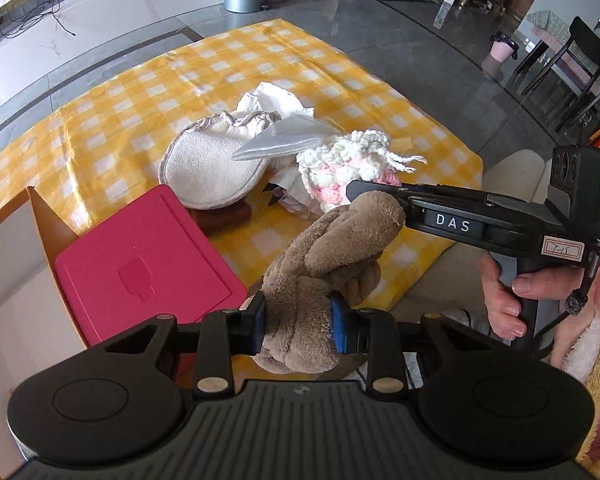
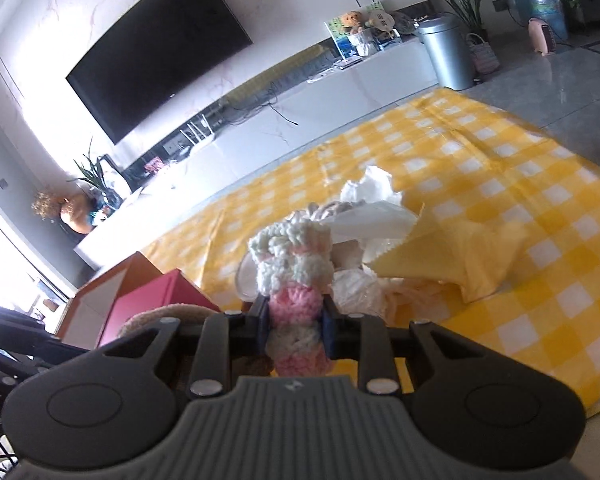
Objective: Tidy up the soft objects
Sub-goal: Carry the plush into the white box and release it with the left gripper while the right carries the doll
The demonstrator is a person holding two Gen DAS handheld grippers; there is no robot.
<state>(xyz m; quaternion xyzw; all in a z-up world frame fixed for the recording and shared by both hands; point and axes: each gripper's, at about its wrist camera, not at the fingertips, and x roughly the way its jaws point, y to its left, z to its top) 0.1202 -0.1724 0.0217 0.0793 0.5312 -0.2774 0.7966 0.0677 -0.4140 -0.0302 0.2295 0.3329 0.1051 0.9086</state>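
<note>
Both sets of jaws are clamped on something soft: the left gripper [image 1: 298,326] squeezes a brown plush toy [image 1: 332,256] lifted above the near edge of the yellow checked cloth [image 1: 140,92], and the right gripper [image 2: 294,330] pinches a pink and white knitted piece [image 2: 292,280] just past the plush. A red box [image 1: 140,268] sits inside an open cardboard carton [image 1: 8,280] to the left, probably where these things belong. Behind them a heap remains on the cloth: a cream fleece slipper [image 1: 210,164], crumpled white tissue [image 1: 276,100] and a clear plastic bag [image 1: 284,142]. The risk, as I judge it, is tangling: the knit's loose yarn strands [image 1: 404,160] lie against the heap, so lifting it may drag the bag or tissue along. The plush is gripped through a narrow fold and could slip out if swung fast. With the two grippers nearly touching, they may also knock each other when moving toward the carton.
</note>
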